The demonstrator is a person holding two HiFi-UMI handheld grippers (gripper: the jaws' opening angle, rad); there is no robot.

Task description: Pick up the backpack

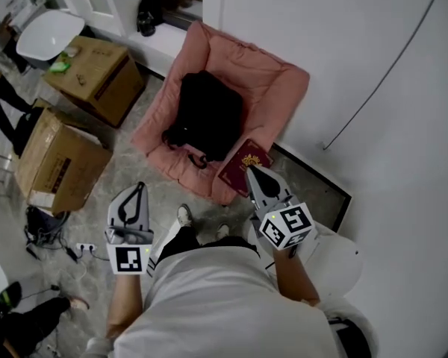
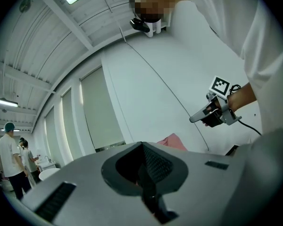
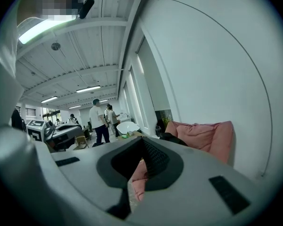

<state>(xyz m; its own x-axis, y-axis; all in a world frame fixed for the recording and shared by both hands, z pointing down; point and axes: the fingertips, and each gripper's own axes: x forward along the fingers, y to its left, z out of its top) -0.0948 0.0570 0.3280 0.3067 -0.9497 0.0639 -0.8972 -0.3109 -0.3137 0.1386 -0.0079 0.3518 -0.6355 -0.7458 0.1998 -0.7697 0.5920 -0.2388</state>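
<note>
black backpack (image 1: 207,114), pink armchair (image 1: 272,80), dark red book (image 1: 243,167) with gold emblem, 2 brown cardboard boxes (image 1: 97,77), white wall (image 1: 381,125)

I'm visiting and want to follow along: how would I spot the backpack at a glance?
Look to the white wall, where a pink floor chair sits against it. The backpack lies on its seat, near a red book; it is the only black thing on the pink.

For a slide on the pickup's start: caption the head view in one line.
Black backpack lies on pink chair; left gripper and right gripper, both shut and empty, not yet touching it.
</note>
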